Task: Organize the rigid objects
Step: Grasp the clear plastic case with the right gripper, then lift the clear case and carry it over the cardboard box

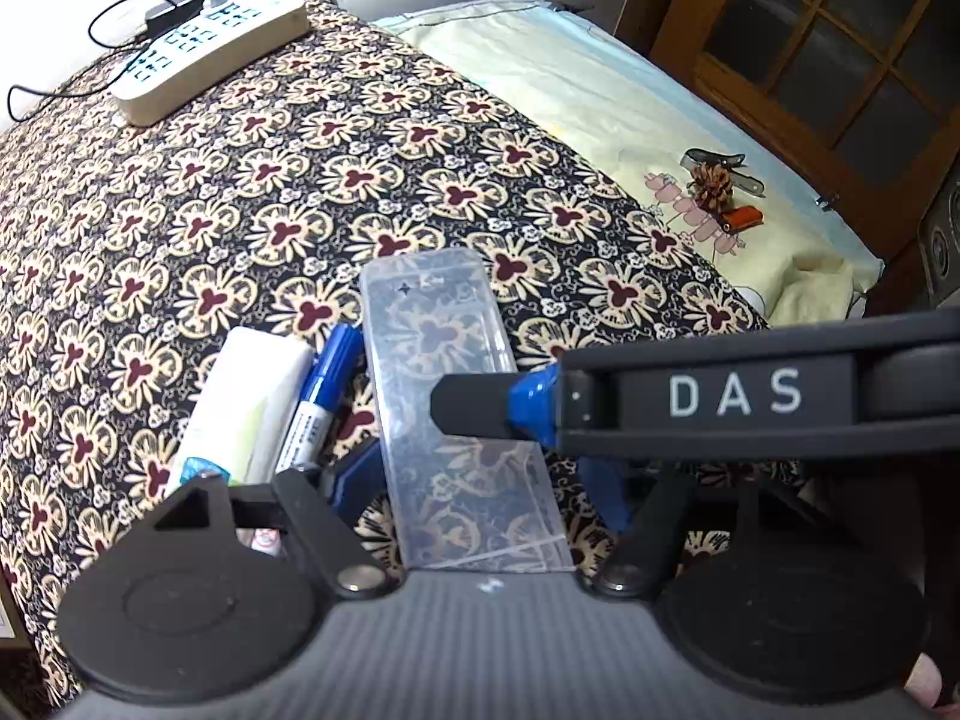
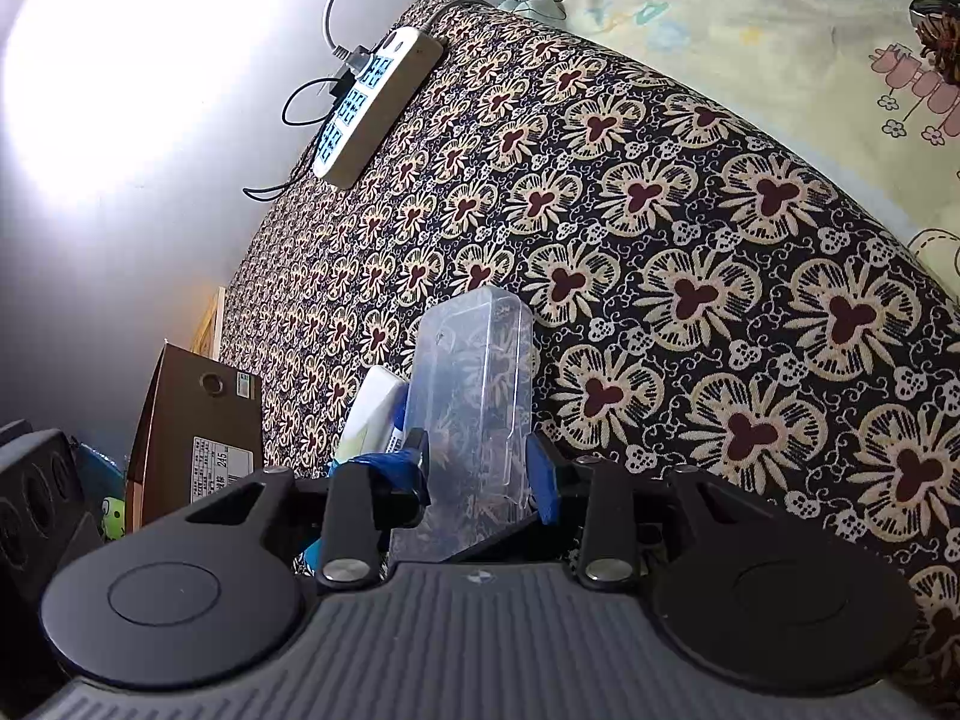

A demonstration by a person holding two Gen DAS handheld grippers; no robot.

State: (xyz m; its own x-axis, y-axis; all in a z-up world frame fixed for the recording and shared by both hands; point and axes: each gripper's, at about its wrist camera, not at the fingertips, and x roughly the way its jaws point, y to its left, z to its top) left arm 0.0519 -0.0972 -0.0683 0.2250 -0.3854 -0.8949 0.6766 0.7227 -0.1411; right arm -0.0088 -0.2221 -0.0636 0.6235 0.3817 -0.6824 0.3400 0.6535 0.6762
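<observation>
Clear case (image 1: 456,396), lengthwise away from camera

pine cone (image 2: 942,39) cut off at edge, box label (image 2: 211,468) unreadable

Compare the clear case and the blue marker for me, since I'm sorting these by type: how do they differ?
The clear case is transparent, showing the floral cloth through it; the marker is opaque blue and white. The case is wide, flat and box-like; the marker is a slim cylinder. The case lies between hand-held gripper fingers; the marker lies free beside it. Both lie lengthwise on the cloth.
</observation>
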